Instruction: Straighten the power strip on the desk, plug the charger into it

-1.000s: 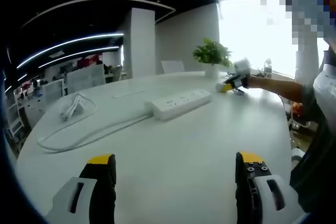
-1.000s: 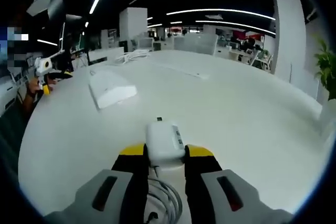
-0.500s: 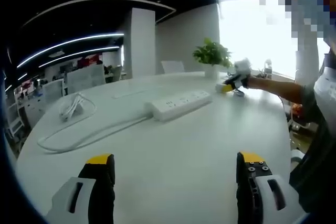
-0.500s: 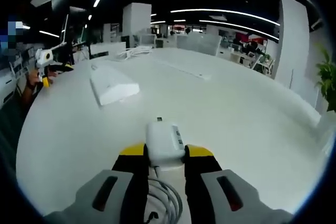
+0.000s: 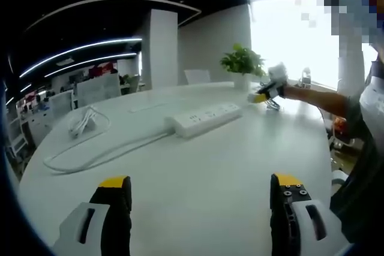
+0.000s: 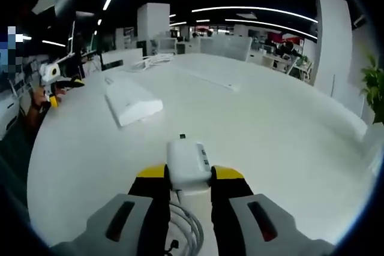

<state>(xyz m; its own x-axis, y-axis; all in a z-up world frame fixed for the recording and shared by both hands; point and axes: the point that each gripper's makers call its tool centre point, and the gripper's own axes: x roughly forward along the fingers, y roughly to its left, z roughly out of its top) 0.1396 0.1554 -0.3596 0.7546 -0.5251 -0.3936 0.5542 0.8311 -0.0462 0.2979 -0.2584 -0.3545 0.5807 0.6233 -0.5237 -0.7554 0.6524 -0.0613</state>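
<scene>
Here right gripper [image 6: 187, 175] clamped white charger [image 6: 188, 161]; left gripper [image 5: 201, 191] jaws spread, empty; power strip [image 5: 207, 118] mid-desk [image 5: 198, 172].

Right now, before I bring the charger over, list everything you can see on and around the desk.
power strip: 1, white, lying near the desk middle, sockets up
power strip cable: 1, white, looping from the strip toward the desk edge
coiled cable: 1, white, near the far desk edge, beyond the strip's cable
charger: 1, white, clamped between the right tool's jaws, its cord coiled below
desk: 1, white, rounded
potted plant: 1, green in a white pot, far side of the desk
chairs: several, pale, behind the desk
left tool: yellow-tipped jaws wide apart, nothing between them
right tool: yellow-tipped jaws closed on the charger
</scene>
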